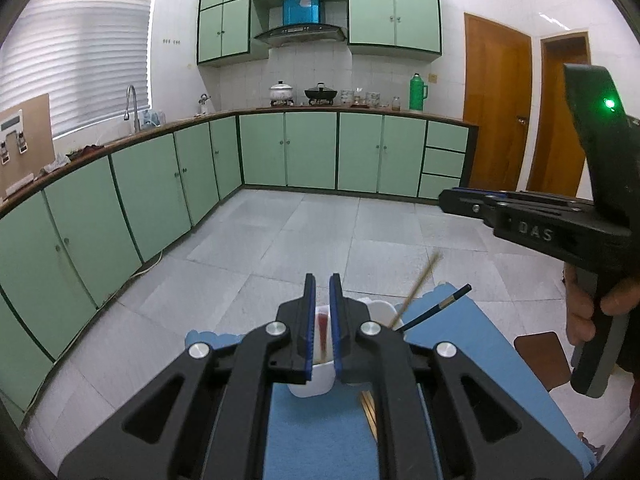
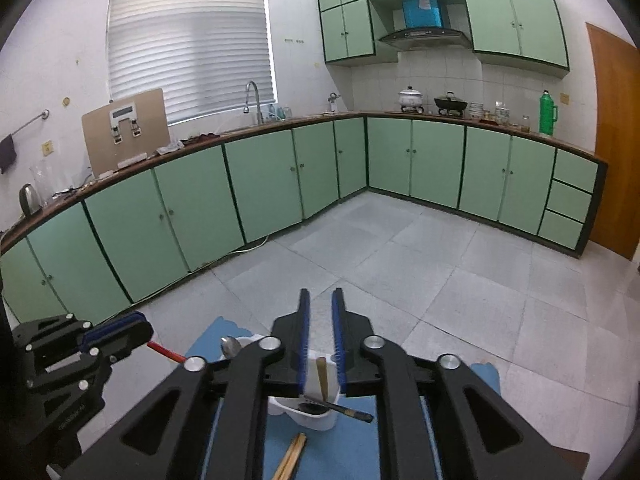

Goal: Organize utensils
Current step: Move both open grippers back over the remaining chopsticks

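Left wrist view looks down on the left gripper [image 1: 323, 322], jaws nearly closed with a narrow gap, above a white utensil holder [image 1: 312, 380] on a blue mat [image 1: 320, 432]; whether it grips the red-handled utensil [image 1: 322, 328] between them, I cannot tell. Chopsticks [image 1: 416, 292] and a dark chopstick [image 1: 438, 306] lean from the holder, and wooden chopsticks [image 2: 294, 456] lie on the mat. Over on the right, the right gripper [image 2: 321, 344] hovers slightly parted and empty above the holder, where a metal spoon [image 2: 231, 346] stands
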